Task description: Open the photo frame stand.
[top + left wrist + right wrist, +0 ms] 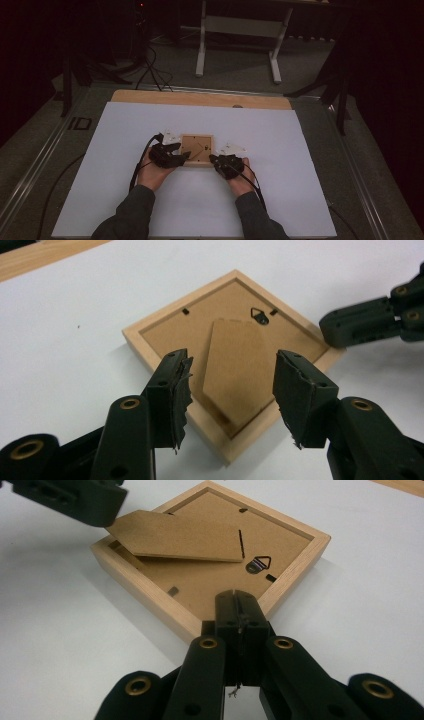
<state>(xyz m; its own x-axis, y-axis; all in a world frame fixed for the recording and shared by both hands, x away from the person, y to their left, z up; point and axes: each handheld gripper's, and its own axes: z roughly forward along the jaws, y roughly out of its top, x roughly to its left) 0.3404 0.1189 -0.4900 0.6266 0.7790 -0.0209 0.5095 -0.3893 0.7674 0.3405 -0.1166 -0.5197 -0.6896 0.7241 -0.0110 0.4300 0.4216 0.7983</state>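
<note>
Black jaws of left gripper [230, 390] spread over frame [165, 330], face-down mid-sheet, prob. to get at stand [235, 370]. Right gripper [239, 611] closed, empty, pressed at frame corner to steady it.

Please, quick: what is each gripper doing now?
Left gripper: open above the picture frame, holding nothing.
Right gripper: shut, at the frame's edge.
</note>
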